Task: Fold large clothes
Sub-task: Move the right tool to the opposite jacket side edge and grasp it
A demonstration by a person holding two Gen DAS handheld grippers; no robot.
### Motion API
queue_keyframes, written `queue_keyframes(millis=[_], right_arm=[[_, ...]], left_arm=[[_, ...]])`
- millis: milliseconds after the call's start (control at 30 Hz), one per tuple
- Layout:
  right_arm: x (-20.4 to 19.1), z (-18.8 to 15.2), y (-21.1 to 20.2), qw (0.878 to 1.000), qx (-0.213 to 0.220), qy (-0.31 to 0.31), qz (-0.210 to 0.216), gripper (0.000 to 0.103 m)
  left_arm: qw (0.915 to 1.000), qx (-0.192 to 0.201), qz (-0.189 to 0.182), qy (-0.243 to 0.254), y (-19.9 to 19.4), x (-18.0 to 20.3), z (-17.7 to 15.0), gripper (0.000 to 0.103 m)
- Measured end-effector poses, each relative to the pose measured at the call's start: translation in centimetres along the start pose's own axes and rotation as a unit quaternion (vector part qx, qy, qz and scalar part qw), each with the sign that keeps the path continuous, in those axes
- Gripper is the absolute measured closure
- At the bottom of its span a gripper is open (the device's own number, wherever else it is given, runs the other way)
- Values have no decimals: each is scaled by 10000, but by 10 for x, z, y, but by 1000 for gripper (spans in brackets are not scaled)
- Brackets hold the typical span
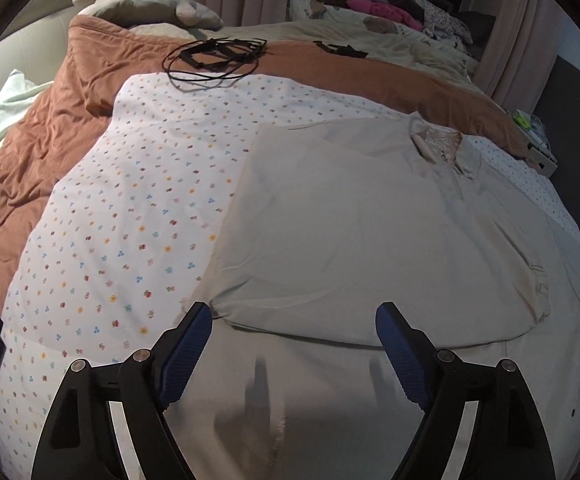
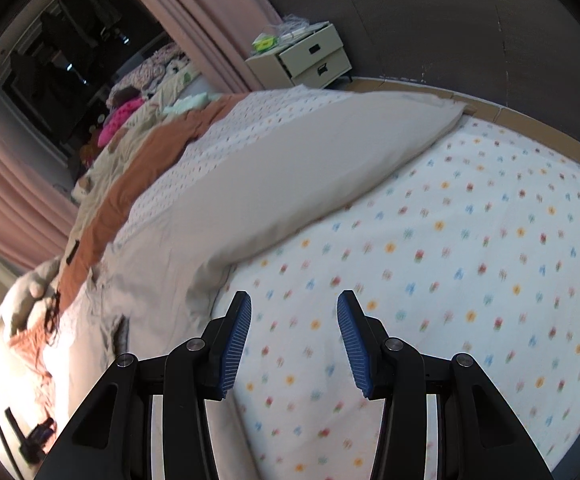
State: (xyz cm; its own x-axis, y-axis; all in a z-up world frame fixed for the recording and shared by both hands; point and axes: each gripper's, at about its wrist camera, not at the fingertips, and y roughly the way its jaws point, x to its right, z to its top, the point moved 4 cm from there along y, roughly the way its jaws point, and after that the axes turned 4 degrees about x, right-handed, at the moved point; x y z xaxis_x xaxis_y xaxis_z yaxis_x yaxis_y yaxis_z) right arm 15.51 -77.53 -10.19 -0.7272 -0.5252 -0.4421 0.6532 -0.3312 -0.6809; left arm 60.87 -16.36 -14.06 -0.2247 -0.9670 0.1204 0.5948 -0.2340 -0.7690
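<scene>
Both claws (image 1: 293,316) (image 2: 294,304) open, empty.

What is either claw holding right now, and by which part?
Nothing. The left claw stands open above the beige shirt, and the right claw is open over the floral sheet.

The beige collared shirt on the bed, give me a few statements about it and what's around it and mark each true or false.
1. The beige collared shirt lies spread on the white flower-print bedsheet. True.
2. The left gripper is clamped on the shirt's hem. False: its jaws stand wide apart with nothing pinched between them.
3. A coiled black cable lies on the rust-orange quilt. True.
4. The right gripper holds a sleeve. False: it is open over bare sheet, with the shirt off to its left.
5. The cream two-drawer bedside cabinet is bare on top. False: small items, including something yellow-green, lie on it.
</scene>
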Motion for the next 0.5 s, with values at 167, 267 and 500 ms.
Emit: queue_keyframes(millis=[167,267,500], right_arm=[[24,22,8,9997,136,195,-23,57],[37,33,18,9995,179,269,2,57],[65,58,47,9980,265,569,98,57]], left_arm=[[9996,13,-142,245,-1,47,4,18],[9987,9,-216,452,1,78,4,18],[9959,-61,-375,821,11,140,-1,18]])
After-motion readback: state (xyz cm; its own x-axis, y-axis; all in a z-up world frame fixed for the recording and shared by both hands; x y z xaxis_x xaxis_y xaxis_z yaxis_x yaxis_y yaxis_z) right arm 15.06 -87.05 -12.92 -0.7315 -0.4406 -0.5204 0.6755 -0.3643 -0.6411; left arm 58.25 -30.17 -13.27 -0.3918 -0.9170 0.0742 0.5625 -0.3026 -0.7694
